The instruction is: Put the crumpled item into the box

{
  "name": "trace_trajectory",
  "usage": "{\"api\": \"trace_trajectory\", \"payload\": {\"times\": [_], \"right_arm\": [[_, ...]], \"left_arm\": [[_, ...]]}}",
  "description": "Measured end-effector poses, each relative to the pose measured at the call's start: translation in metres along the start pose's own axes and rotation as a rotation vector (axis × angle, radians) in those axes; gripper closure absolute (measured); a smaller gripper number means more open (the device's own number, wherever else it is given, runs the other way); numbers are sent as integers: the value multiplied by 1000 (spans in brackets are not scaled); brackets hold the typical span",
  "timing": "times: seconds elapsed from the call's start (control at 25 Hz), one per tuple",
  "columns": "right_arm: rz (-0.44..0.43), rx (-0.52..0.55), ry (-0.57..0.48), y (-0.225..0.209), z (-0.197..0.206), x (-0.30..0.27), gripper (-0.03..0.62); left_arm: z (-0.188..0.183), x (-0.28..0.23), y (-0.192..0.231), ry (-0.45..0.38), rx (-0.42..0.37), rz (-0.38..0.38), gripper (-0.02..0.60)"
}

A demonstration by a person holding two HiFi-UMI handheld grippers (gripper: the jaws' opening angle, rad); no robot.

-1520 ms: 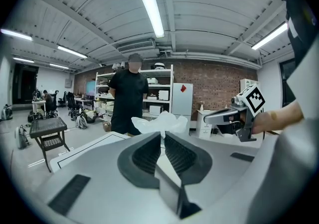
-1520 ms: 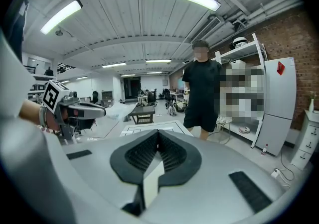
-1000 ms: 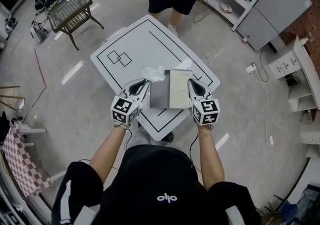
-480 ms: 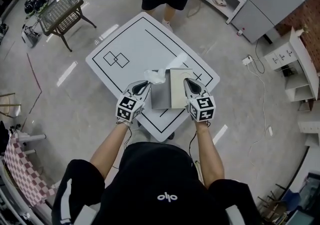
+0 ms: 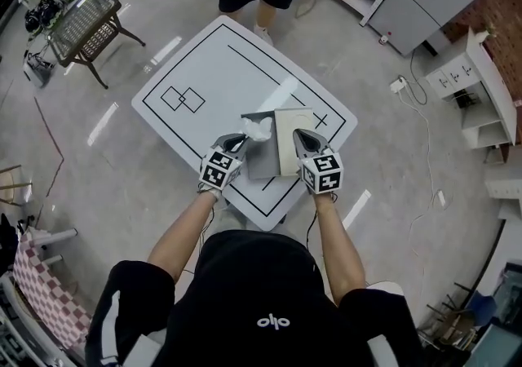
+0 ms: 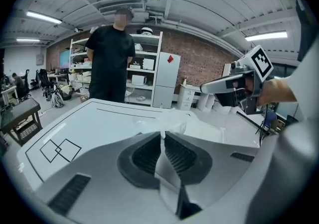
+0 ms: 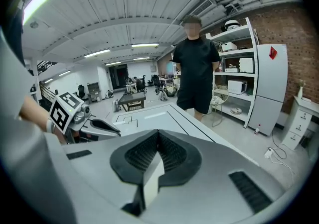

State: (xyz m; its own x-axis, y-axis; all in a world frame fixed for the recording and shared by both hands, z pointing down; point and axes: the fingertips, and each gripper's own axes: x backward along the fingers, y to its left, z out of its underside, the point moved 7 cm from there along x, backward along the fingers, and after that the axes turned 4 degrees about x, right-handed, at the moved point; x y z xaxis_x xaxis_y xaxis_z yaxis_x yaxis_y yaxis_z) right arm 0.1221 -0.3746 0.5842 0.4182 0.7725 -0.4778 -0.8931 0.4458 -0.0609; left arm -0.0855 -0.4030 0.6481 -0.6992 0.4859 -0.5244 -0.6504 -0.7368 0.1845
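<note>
Pinching crumpled paper (image 5: 259,129), at rim of open box (image 5: 261,163)

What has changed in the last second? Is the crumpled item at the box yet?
The left gripper, shut on the crumpled item, has carried it rightward, from beside the box to over its far left corner; not let go yet. The right gripper keeps its grip on the lid. Box and table lie as before.

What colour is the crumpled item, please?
The crumpled item is white; the head view shows it best.
</note>
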Motion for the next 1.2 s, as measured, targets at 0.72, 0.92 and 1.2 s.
{"api": "trace_trajectory", "payload": {"times": [0.72, 0.92, 1.2], "right_arm": [[18, -100, 88, -1, 48, -25, 585], [28, -120, 85, -4, 50, -22, 585], [33, -120, 80, -7, 48, -16, 585]], "left_arm": [[29, -73, 17, 238, -64, 18, 551], [30, -87, 15, 296, -100, 6, 548], [33, -95, 12, 340, -96, 13, 460]]}}
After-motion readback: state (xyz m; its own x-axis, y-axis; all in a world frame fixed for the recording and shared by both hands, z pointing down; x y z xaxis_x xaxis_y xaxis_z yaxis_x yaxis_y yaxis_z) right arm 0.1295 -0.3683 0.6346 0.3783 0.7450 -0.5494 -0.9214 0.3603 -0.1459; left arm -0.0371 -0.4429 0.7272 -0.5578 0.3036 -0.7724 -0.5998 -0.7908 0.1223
